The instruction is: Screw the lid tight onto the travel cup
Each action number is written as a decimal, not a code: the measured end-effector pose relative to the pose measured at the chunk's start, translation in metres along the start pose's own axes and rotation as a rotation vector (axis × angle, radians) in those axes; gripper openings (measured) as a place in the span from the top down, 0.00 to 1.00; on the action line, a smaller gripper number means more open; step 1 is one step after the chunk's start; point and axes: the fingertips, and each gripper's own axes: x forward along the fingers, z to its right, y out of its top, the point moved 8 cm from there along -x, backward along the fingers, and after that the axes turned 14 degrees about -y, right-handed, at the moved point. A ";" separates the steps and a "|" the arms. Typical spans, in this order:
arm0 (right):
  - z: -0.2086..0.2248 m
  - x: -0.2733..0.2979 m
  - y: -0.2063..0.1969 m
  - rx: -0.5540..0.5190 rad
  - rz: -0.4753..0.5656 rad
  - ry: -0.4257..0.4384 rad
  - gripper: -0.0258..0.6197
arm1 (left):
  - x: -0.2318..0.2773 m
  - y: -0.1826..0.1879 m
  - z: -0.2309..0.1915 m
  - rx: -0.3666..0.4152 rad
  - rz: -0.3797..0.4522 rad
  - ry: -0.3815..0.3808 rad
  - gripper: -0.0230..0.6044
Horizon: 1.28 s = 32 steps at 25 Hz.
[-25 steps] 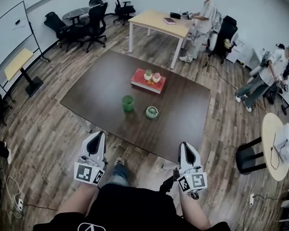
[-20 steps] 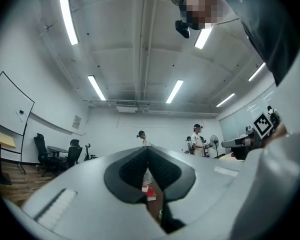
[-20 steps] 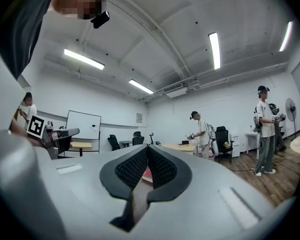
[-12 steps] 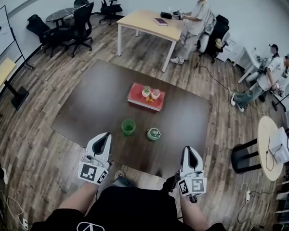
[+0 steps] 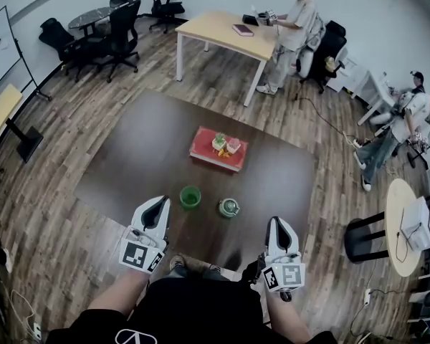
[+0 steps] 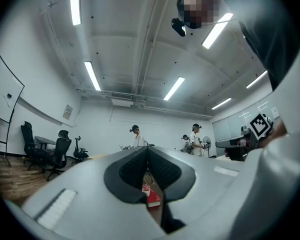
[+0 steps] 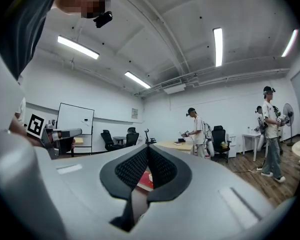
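Observation:
A green travel cup (image 5: 190, 196) stands open on the dark brown table (image 5: 143, 156) near its front edge. To its right lies its green lid (image 5: 228, 207), apart from the cup. My left gripper (image 5: 158, 208) is shut and empty, just left of and nearer than the cup. My right gripper (image 5: 278, 228) is shut and empty too, to the right of the lid near the table's front edge. In the left gripper view the left gripper (image 6: 148, 154) shows jaws closed together; in the right gripper view the right gripper (image 7: 148, 154) does the same.
A red book (image 5: 216, 149) with small potted plants (image 5: 226, 144) on it lies at the table's middle. A light wooden table (image 5: 226, 34) with a person (image 5: 295, 27) stands behind. Office chairs (image 5: 118, 27) are at the far left, a black stool (image 5: 365, 235) at the right.
Both grippers have come forward toward the table's front edge, so cup and lid now lie closer to them. Both stayed shut.

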 end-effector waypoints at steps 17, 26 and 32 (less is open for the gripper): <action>0.013 0.022 -0.014 -0.020 -0.022 0.045 0.70 | 0.029 -0.037 0.014 0.071 -0.066 -0.080 0.02; 0.008 0.051 -0.028 -0.077 -0.130 0.100 0.03 | 0.026 -0.105 0.007 0.002 -0.183 -0.081 0.02; 0.012 0.059 -0.050 -0.148 -0.207 0.117 0.03 | 0.040 -0.208 -0.013 -0.075 -0.268 -0.048 0.02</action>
